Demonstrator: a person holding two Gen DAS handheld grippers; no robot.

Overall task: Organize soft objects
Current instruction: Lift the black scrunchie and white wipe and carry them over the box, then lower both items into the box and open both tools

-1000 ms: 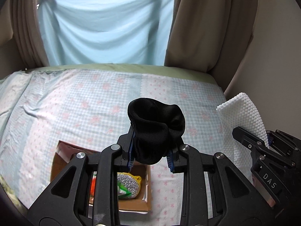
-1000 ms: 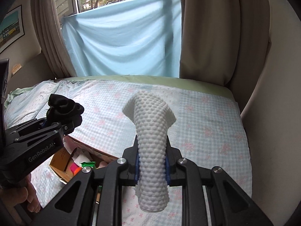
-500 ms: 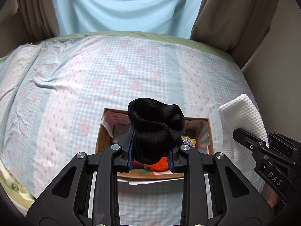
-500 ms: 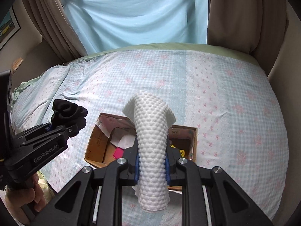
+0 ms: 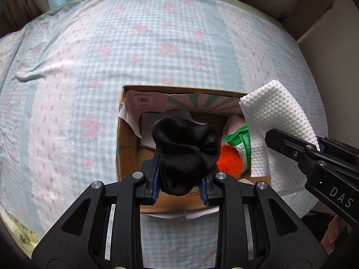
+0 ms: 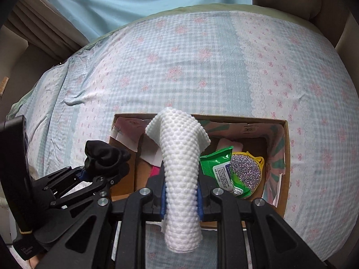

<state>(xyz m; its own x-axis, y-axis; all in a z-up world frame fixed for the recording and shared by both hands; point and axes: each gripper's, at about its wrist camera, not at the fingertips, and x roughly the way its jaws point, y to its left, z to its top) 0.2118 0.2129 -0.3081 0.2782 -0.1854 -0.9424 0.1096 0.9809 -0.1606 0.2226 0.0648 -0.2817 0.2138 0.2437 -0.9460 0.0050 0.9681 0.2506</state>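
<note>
Risk check, both loads above cardboard box point(image 5: 125, 152) on bed point(image 5: 89, 67). Left hand-held gripper point(image 5: 179, 186) clamped on bunched black sock point(image 5: 184, 148); right hand-held gripper point(image 6: 180, 196) pinched tight on folded white dimpled cloth point(image 6: 179, 163). Box already crowded: green wipes pack point(image 6: 218, 165), glitter sponge point(image 6: 245, 171), orange pom-pom point(image 5: 231, 160). Likely failures: cloth unfolding and draping over box wall on release; sock snagging on pads; collision between the two closely spaced tools.
</note>
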